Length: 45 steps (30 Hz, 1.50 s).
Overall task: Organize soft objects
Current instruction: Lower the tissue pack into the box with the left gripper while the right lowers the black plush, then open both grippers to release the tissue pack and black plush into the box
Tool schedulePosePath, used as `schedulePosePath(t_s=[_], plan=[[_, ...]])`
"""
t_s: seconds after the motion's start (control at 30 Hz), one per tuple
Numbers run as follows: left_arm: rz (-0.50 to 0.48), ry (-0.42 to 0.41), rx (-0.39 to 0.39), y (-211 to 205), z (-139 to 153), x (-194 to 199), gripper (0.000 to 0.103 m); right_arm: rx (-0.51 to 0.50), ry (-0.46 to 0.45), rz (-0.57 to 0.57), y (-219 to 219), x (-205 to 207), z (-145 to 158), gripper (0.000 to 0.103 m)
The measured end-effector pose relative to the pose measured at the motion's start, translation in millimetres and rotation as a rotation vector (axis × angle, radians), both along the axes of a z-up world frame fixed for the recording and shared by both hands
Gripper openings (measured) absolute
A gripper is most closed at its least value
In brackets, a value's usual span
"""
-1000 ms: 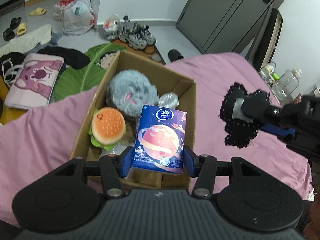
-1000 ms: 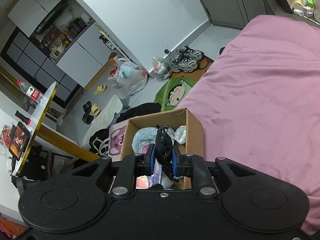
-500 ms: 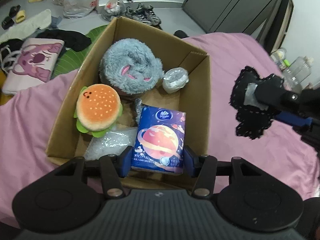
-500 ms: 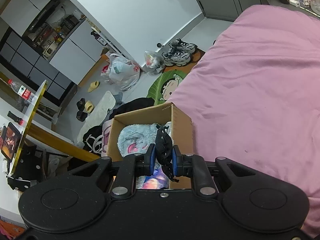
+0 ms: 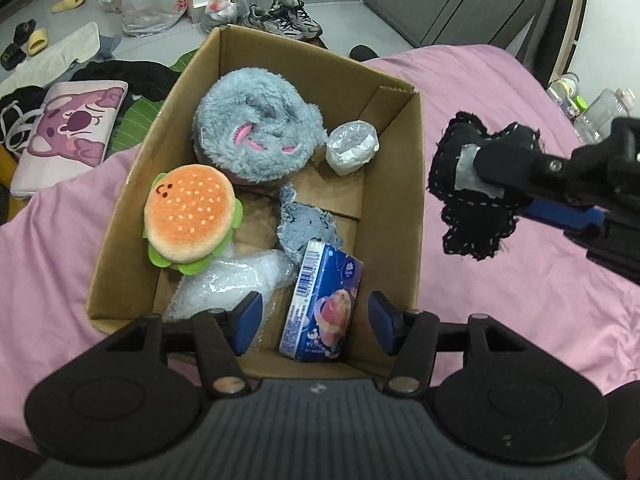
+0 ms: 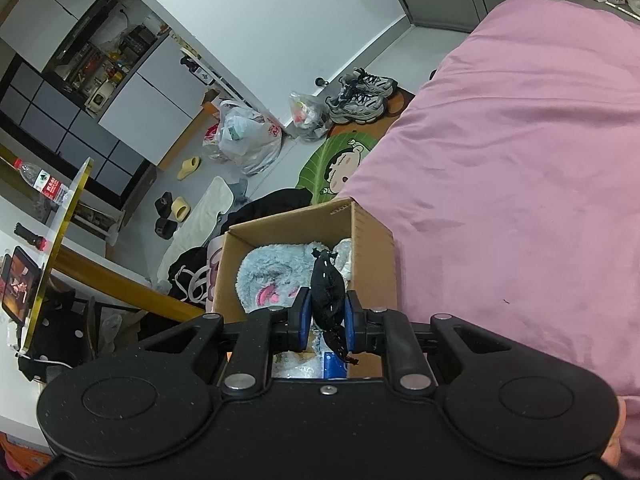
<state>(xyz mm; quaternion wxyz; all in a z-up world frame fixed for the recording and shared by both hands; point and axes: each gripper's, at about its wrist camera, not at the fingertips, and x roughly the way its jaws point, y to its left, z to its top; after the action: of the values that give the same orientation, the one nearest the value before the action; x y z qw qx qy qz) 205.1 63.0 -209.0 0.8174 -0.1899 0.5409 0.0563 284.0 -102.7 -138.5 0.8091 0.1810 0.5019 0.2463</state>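
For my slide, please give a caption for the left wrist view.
Left gripper opening above tissue pack in cardboard box.

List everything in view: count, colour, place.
box: 1, brown cardboard, on the bed
bed: 1, pink cover
fluffy plush: 1, grey-blue with pink, far end of box
burger plush: 1, orange and green, left side of box
tissue pack: 1, blue, near end of box, tilted
bubble wrap: 1, clear, near-left in box
denim scrap: 1, grey-blue, mid box
plastic wad: 1, whitish, far-right corner of box
black cloth: 1, white stitching, held right of box, over bed
sneakers: 1 pair, grey, floor
left hand-held gripper: jaws just opened, clear of tissue pack
right hand-held gripper: shut on black cloth
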Motion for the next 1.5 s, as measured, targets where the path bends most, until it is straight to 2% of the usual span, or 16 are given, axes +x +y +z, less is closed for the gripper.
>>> schedulePosePath(t_s=[0.33,0.57,0.93,1.07,1.2,1.5], plan=[[0.062,-0.068,-0.023,24,23,-10,0.061,-0.005,-0.033,0.031,17,6,14,0.018],[0.103,-0.096,-0.017,43,36,-18,0.062,-0.025,-0.017,0.062,38,7,8,0.018],[0.173,-0.113,-0.015,74,45,-33,0.063,-0.146,-0.014,0.076,62,6,-4,0.019],[0.190,-0.116,-0.021,83,47,-37,0.065,-0.194,-0.003,0.070,68,9,-12,0.023],[0.189,-0.122,-0.017,87,50,-39,0.065,-0.201,-0.004,0.053,67,7,-12,0.045],[0.203,-0.141,0.003,87,63,-42,0.073,-0.186,-0.031,0.045,57,1,9,0.054]])
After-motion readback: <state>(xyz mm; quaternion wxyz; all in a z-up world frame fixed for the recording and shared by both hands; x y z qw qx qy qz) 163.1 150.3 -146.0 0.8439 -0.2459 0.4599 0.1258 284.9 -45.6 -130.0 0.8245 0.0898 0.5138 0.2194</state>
